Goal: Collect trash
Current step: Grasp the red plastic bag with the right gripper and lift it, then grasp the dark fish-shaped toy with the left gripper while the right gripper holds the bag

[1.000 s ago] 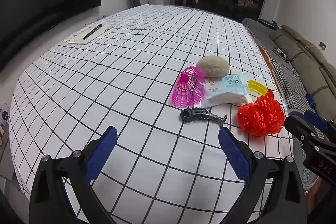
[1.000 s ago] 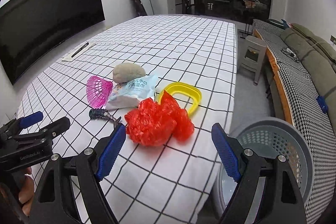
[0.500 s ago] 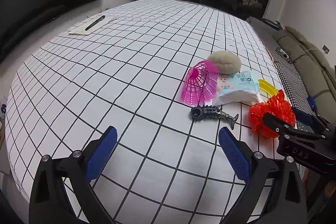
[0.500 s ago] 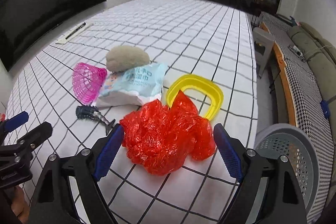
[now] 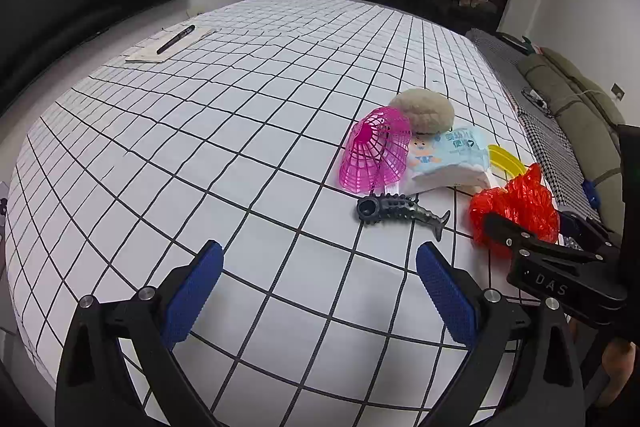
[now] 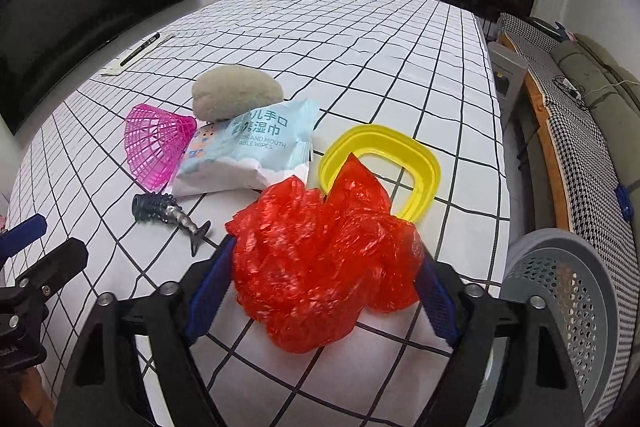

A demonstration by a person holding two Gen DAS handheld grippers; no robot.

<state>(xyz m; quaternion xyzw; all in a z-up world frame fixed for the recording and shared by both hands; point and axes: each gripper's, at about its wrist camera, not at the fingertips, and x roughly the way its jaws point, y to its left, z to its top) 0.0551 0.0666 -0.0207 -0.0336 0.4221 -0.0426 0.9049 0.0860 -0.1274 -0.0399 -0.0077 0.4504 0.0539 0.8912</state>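
A crumpled red plastic bag (image 6: 324, 251) lies near the table's right front edge. My right gripper (image 6: 324, 287) straddles it; its jaws are closing and both blue pads touch the bag's sides. In the left wrist view the same bag (image 5: 516, 203) sits between the right gripper's fingertips (image 5: 492, 223). My left gripper (image 5: 320, 291) hangs open over bare checked cloth, with nothing between its fingers. A grey perforated basket (image 6: 560, 291) stands on the floor just right of the table.
Behind the bag lie a yellow plastic frame (image 6: 420, 163), a pack of wet wipes (image 6: 248, 151), a pink mesh cone (image 6: 154, 143), a grey stone-like lump (image 6: 236, 91) and a dark fish-shaped toy (image 6: 164, 211). A pen on paper (image 5: 176, 39) lies far left. A sofa runs along the right.
My right gripper has come forward and down over the red bag, and its jaws have narrowed until the pads meet the bag. The left gripper has barely moved.
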